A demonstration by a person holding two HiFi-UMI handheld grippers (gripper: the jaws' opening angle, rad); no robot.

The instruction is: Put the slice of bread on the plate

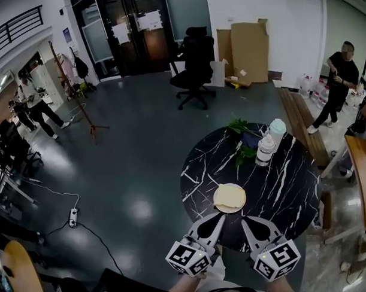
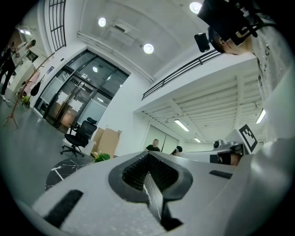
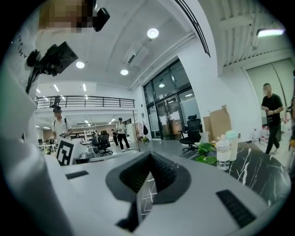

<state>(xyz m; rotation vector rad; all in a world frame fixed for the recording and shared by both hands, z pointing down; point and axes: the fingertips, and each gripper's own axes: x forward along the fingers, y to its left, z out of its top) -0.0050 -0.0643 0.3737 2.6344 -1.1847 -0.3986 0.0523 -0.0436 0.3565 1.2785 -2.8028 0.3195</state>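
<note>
In the head view a tan slice of bread [image 1: 230, 196] lies on a pale plate [image 1: 218, 205] near the front edge of a round black marble table [image 1: 283, 188]. My left gripper [image 1: 221, 215] and right gripper [image 1: 245, 219] hover side by side just in front of the plate, apart from it. Both point toward the plate. In the left gripper view the left gripper [image 2: 148, 156] has its jaws together with nothing between them. The right gripper [image 3: 150, 155] looks the same in its own view, shut and empty.
On the far side of the table stand a clear bottle [image 1: 265, 150], a mint-lidded cup [image 1: 278, 128] and green leaves [image 1: 239, 126]. Beyond are an office chair [image 1: 195, 62], cardboard sheets [image 1: 248, 50], a wooden bench [image 1: 299, 119] and a standing person [image 1: 337, 82]. A power strip [image 1: 74, 217] lies on the floor.
</note>
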